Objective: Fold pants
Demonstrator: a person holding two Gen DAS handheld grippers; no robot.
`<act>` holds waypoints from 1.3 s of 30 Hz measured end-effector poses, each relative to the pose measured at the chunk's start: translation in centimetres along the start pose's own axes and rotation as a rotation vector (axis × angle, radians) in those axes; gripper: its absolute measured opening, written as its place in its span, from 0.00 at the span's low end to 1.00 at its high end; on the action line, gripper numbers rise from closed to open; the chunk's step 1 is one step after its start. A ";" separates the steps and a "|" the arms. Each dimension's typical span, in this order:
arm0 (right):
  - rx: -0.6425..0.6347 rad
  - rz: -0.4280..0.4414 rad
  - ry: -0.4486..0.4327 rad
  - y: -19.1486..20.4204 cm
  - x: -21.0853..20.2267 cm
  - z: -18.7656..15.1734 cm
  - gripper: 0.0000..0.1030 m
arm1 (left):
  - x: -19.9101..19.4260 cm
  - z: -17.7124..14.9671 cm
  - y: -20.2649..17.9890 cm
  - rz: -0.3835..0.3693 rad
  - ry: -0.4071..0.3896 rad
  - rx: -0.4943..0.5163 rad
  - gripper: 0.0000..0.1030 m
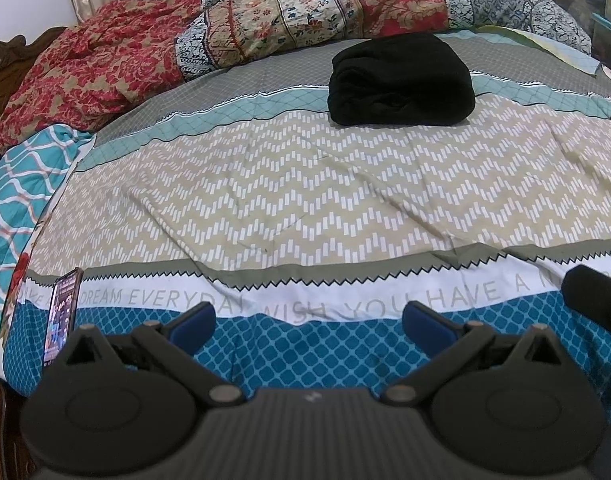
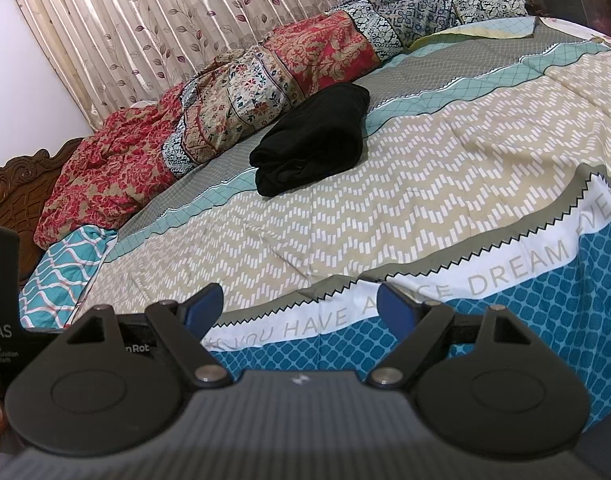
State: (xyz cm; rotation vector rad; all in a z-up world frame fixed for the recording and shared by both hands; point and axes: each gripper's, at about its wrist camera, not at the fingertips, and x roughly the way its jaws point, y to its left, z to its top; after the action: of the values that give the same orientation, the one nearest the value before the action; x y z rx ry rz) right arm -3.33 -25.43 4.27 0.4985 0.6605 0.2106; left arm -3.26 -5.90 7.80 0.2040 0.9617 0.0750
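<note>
The right gripper (image 2: 299,306) hangs over the bedspread's (image 2: 425,184) near edge, blue pads (image 2: 203,304) spread wide with nothing between them. Far ahead, black pants (image 2: 311,140) lie folded, apparently touching a crumpled floral quilt (image 2: 225,120)

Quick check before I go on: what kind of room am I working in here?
Most likely a home bedroom: a bed with a patterned bedspread, a carved wooden headboard, a bunched floral quilt and a curtain behind. Folded black pants lie on it.
</note>
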 end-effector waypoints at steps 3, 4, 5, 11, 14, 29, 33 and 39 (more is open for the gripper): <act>0.000 0.001 0.001 0.0 0.0 0.1 0.83 | 0.0 0.0 0.0 -0.001 0.001 0.001 1.00; 0.000 0.001 0.001 0.0 0.0 0.1 0.83 | 0.0 0.0 -0.1 -0.001 0.001 0.001 1.00; 0.000 0.001 0.001 0.0 0.0 0.1 0.83 | 0.0 0.0 -0.1 0.000 0.001 0.001 1.00; 0.004 -0.001 0.004 -0.2 0.2 0.0 0.83 | 0.2 0.1 -0.1 -0.001 0.009 0.004 1.00; 0.007 -0.002 0.007 -0.4 0.3 0.0 0.83 | 0.2 0.1 -0.2 -0.002 0.012 0.007 1.00; 0.012 -0.004 0.013 -0.5 0.5 0.0 0.83 | 0.5 0.0 -0.1 -0.007 0.018 0.015 1.00; 0.014 -0.006 0.015 -0.6 0.6 -0.1 0.83 | 0.6 0.0 -0.1 -0.010 0.020 0.014 1.00; 0.013 -0.007 0.016 -0.7 0.7 -0.1 0.83 | 0.7 0.0 -0.1 -0.051 0.020 0.025 1.00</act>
State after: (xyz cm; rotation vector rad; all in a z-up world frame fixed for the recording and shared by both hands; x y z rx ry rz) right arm -2.84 -25.72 3.48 0.5071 0.6796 0.2040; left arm -2.91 -5.86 7.24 0.2024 0.9878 0.0183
